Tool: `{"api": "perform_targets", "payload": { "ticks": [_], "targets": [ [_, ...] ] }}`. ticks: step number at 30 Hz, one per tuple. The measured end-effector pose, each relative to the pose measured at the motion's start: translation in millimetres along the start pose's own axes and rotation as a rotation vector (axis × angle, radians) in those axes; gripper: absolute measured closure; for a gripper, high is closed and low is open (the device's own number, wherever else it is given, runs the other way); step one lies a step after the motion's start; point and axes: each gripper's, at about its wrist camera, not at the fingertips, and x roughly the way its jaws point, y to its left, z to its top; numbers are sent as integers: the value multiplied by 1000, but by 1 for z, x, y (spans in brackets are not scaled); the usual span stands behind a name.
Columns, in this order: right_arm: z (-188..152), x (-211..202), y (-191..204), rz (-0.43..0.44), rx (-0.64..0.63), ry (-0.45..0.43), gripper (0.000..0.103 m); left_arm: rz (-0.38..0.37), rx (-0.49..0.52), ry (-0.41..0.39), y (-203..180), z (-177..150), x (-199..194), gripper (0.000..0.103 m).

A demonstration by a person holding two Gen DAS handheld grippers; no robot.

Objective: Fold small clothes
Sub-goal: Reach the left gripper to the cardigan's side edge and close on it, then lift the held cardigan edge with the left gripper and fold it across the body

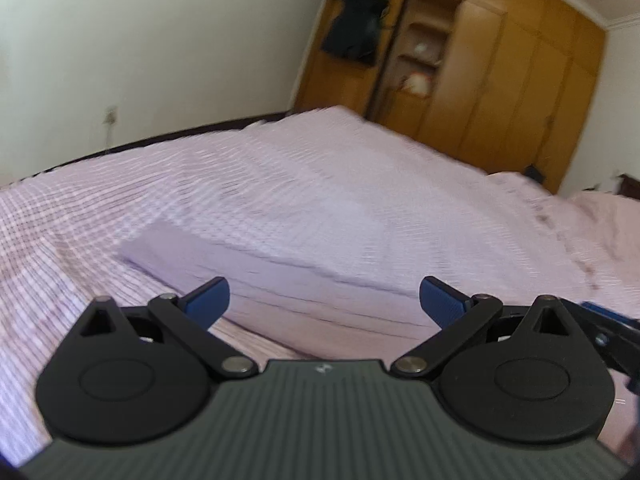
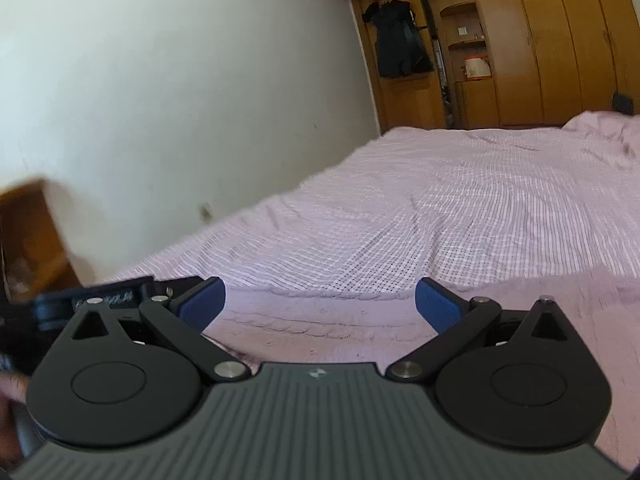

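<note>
Two hand-held grippers over a pink garment on the bed.

The left hand-held gripper (image 1: 324, 302) has its blue fingers (image 1: 208, 300) spread wide and holds nothing; it hovers above the folded pink knitted garment (image 1: 256, 264), which lies flat on the checked bed sheet (image 1: 360, 184) (the view is blurred). The right hand-held gripper (image 2: 320, 304) is also wide apart and empty, with the same garment (image 2: 320, 324) just under and in front of its fingers. I cannot tell if they touch it.
</note>
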Motion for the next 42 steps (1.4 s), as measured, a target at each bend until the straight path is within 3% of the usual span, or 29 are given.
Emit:
{"api": "perform_targets", "payload": {
  "ticks": [3, 6, 9, 12, 16, 20, 24, 27, 29, 30, 36, 42],
  "targets": [
    [4, 38, 15, 49, -28, 62, 0, 50, -38, 28, 30, 1, 26, 0],
    [-1, 62, 26, 125, -7, 28, 0, 56, -166, 69, 67, -6, 51, 0],
    [-12, 87, 25, 199, 57, 66, 0, -17, -308, 76, 108, -10, 72, 0],
    [-21, 117, 10, 150, 220, 117, 0, -81, -324, 41, 124, -4, 83, 0],
    [-36, 130, -23, 145, 323, 142, 0, -172, -418, -4, 144, 5, 103, 0],
    [-44, 126, -45, 158, 358, 146, 0, -199, -496, -51, 160, 9, 108, 2],
    [-48, 121, -51, 108, 275, 179, 0, -79, -439, -38, 154, 8, 95, 40],
    [-54, 106, -56, 136, 306, 162, 0, -39, -469, -41, 158, 3, 87, 60],
    [-55, 104, -54, 151, 312, 162, 0, 3, -432, -20, 155, 6, 87, 78],
    [-56, 103, -52, 159, 304, 168, 0, 23, -411, -13, 153, 8, 87, 92],
    [-49, 86, -28, 84, 165, 156, 0, 68, -310, -60, 131, 19, 76, 92],
    [-49, 84, -28, 23, 127, 134, 0, 7, -220, -75, 103, 31, 66, 92]
  ]
}}
